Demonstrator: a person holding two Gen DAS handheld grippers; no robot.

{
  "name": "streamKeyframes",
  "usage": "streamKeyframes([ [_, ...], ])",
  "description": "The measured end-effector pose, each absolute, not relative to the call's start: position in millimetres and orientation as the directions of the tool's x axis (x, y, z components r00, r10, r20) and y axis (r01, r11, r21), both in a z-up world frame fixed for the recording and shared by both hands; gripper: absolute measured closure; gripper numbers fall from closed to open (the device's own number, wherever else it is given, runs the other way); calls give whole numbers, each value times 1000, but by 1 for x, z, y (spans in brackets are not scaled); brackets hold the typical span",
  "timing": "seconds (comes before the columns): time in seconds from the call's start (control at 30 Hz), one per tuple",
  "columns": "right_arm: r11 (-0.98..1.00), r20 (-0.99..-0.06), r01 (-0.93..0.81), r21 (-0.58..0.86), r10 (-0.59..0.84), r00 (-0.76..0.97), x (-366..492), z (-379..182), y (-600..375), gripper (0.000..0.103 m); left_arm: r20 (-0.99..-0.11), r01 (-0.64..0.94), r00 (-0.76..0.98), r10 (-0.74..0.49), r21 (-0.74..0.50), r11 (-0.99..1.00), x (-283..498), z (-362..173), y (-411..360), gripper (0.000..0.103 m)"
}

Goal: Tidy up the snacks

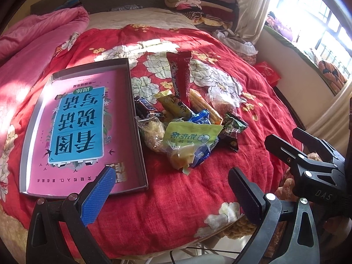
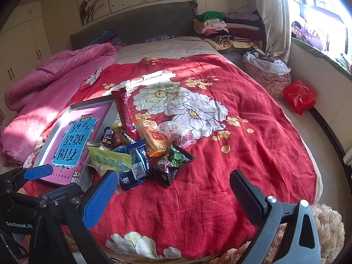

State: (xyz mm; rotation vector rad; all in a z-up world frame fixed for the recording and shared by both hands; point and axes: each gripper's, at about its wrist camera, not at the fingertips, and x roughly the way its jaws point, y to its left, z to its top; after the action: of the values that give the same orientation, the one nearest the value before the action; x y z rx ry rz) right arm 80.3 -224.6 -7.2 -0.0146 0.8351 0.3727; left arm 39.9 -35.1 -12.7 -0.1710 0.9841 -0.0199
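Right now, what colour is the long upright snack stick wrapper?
Dark red long stick wrapper with white lettering; clearest in the left wrist view.

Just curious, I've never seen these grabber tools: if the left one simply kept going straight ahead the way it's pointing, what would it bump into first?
Most likely the snack pile: the left gripper, open, points at the light green packet at its near edge. Bare red floral quilt lies between; depth is uncertain.

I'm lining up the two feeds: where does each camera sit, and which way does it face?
Left wrist: behind the open left gripper, facing the box lid and snack pile; right gripper shows.
Right wrist: behind the open right gripper, facing up the bed; left gripper shows.
Shared: lid, snack pile, red quilt.
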Motion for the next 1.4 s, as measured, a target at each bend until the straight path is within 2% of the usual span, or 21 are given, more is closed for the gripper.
streamKeyframes([
  [0.23, 936, -772, -330, 126, 302, 560, 105, -20, -225, 0, -841, -32, 523, -138, -181, 983, 51, -23, -44, 8],
  [0.33, 935, -799, -331, 127, 294, 524, 116, -31, -225, 0, -850, -30, 502, -159, -200, 979, 54, -29, -49, 21],
  [0.6, 927, -832, -340, 162, 313, 458, 139, -50, -221, 0, -869, -66, 469, -160, -216, 974, 66, -47, -50, 23],
  [0.7, 925, -840, -331, 189, 327, 434, 148, -55, -221, 1, -872, -71, 462, -163, -220, 973, 71, -51, -51, 28],
  [0.8, 924, -846, -315, 218, 340, 411, 153, -60, -221, 6, -878, -83, 445, -176, -237, 968, 75, -57, -49, 34],
  [0.97, 912, -844, -325, 251, 370, 388, 154, -63, -218, 6, -877, -100, 443, -186, -255, 962, 79, -63, -45, 42],
  [1.2, 904, -847, -342, 258, 382, 370, 156, -67, -211, 12, -876, -111, 446, -184, -259, 960, 87, -69, -42, 46],
  [1.4, 900, -856, -325, 289, 395, 334, 164, -75, -210, 26, -867, -107, 460, -189, -266, 958, 92, -70, -41, 47],
])
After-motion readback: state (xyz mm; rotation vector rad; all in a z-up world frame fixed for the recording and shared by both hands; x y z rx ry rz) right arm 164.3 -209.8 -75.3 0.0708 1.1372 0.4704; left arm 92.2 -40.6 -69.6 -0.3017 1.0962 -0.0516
